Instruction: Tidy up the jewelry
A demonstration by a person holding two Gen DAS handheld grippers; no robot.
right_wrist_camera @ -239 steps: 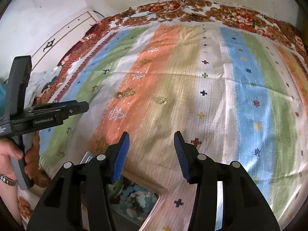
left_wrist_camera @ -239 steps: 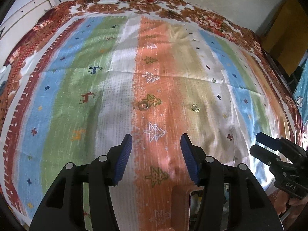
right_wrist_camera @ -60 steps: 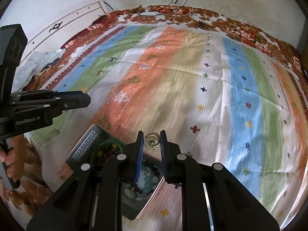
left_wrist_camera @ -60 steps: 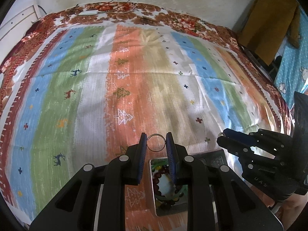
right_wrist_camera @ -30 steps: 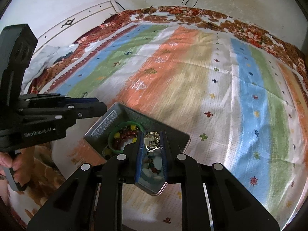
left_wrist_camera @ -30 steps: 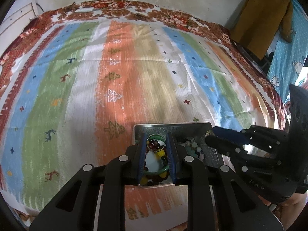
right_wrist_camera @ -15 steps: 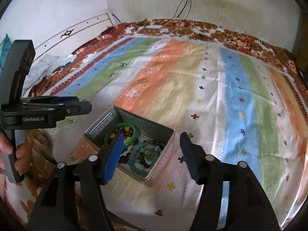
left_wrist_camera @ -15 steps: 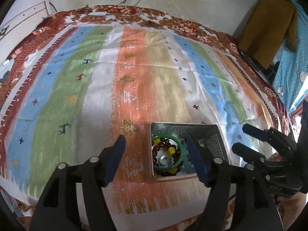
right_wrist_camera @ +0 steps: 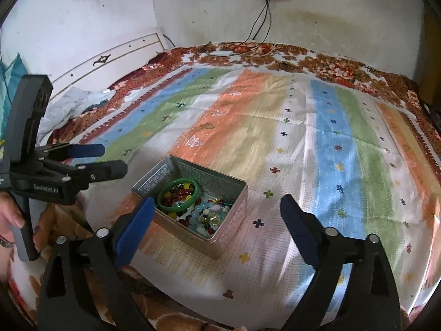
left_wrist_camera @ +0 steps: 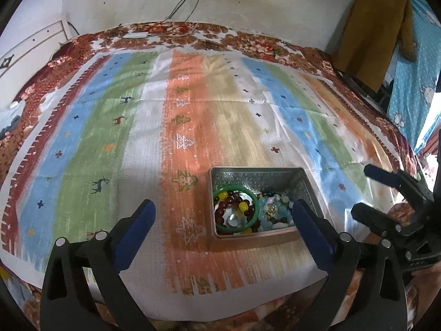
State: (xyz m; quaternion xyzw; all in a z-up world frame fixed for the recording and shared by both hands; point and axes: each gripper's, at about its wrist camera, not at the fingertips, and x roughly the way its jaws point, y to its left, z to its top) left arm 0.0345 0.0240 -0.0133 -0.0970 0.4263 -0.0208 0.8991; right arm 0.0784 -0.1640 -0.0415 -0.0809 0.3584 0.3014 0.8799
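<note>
Jewelry lying gathered inside a rectangular silver metal tin (left_wrist_camera: 300, 178), sitting near the front edge of a bed under a striped multicoloured cloth (left_wrist_camera: 193, 127). Resting on the tin's left side: a round green bangle (left_wrist_camera: 256, 207) ringing dark red and yellow beads (left_wrist_camera: 242, 206); on the right side, pale blue beads (left_wrist_camera: 278, 215) with a small gold piece (right_wrist_camera: 215, 218) among them. Keeping everything in one walled container, probably so small pieces are not rolling off across the soft bed.

Hovering above and short of the tin, left gripper (left_wrist_camera: 223, 226) with blue-padded fingers (left_wrist_camera: 135, 231) spread wide, gripping nothing. Hovering likewise, right gripper (right_wrist_camera: 217, 218) with fingers (right_wrist_camera: 135, 224) released and empty, tin framed between them in the right wrist view. Showing no loose jewelry anywhere on the cloth in either view, so judging the sorting as finished or nearly so. Hanging clear of the tin, seemingly to avoid knocking it toward the bed's edge.
</note>
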